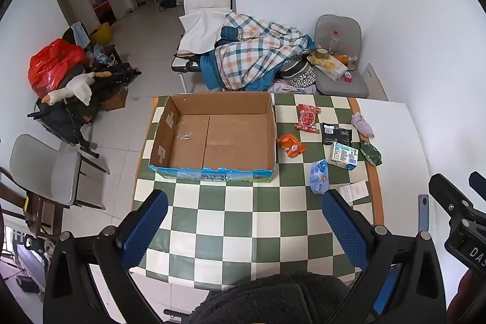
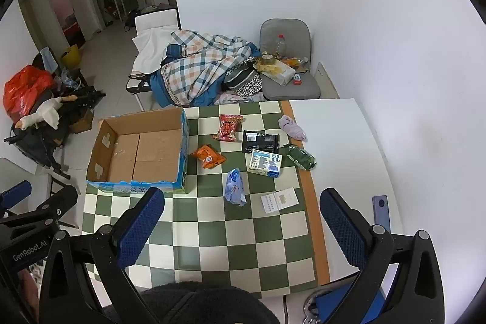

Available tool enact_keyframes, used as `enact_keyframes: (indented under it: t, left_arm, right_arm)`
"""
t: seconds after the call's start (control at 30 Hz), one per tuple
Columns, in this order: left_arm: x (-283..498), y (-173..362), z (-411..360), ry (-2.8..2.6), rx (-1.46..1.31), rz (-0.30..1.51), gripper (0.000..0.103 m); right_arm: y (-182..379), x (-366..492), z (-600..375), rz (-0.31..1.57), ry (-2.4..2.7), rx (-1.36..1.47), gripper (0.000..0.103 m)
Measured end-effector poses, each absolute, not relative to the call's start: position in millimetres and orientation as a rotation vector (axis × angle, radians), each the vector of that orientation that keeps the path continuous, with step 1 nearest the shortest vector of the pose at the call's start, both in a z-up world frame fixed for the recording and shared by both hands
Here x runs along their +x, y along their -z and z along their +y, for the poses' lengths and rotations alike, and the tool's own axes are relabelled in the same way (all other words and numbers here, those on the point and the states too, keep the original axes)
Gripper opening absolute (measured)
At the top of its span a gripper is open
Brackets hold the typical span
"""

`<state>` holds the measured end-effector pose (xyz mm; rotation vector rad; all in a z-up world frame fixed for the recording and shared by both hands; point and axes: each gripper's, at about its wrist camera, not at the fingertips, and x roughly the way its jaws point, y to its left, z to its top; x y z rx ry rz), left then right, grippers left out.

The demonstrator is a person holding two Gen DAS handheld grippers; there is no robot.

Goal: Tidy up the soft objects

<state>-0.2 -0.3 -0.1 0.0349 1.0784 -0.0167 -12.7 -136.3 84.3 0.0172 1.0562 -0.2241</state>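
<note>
An empty cardboard box [image 1: 218,138] [image 2: 139,151] stands on the green-and-white checked table [image 1: 249,220] [image 2: 231,236]. To its right lie soft packs: a red one [image 1: 308,117] [image 2: 229,128], an orange one [image 1: 291,144] [image 2: 209,157], a black one [image 1: 336,133] [image 2: 260,141], a white-blue one [image 1: 344,155] [image 2: 265,163], a green one [image 1: 370,153] [image 2: 300,157], a light blue one [image 1: 319,175] [image 2: 234,187], and a lilac cloth [image 1: 362,125] [image 2: 292,127]. My left gripper [image 1: 244,226] and right gripper [image 2: 243,223] hover open above the near table, both empty.
A paper card [image 1: 354,191] [image 2: 279,199] and a phone [image 2: 381,210] lie near the table's right side. Behind the table are a plaid blanket pile [image 1: 258,56], a grey chair [image 1: 340,75] with clutter, and another chair [image 1: 51,172] at the left.
</note>
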Motion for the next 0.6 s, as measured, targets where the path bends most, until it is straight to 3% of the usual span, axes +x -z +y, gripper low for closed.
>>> enact_keyframes:
  t: [0.6]
  left_arm:
    - [-0.4,0.2,0.0,0.025,0.032,1.079,0.103]
  right_arm:
    - [-88.9,-9.4,-133.1,1.041,0.22,0.016,0.103]
